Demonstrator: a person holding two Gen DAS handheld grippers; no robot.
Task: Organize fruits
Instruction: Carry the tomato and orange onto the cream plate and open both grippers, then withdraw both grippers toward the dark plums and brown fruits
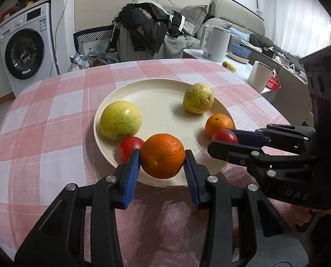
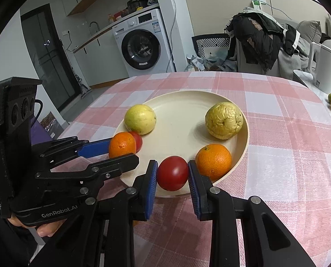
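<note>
On the cream plate (image 1: 156,91), the left gripper (image 1: 162,155) clamps a dimpled orange (image 1: 162,155) at 6 o'clock, while the right gripper (image 2: 172,173) pinches a glossy red tomato (image 2: 172,173) at 5 o'clock beside a smaller orange (image 2: 214,159).

A pink-and-white checked tablecloth (image 2: 276,120) is spread under a cream plate (image 1: 156,89); two oranges (image 1: 162,155) (image 1: 219,123) are coloured deep orange, two tomatoes (image 2: 172,172) (image 1: 129,146) red, two guavas (image 1: 120,120) (image 1: 198,98) yellow-green; blue pads (image 1: 132,173) are set on black grippers (image 1: 162,171); a white washing machine (image 2: 143,42) is seen behind.
</note>
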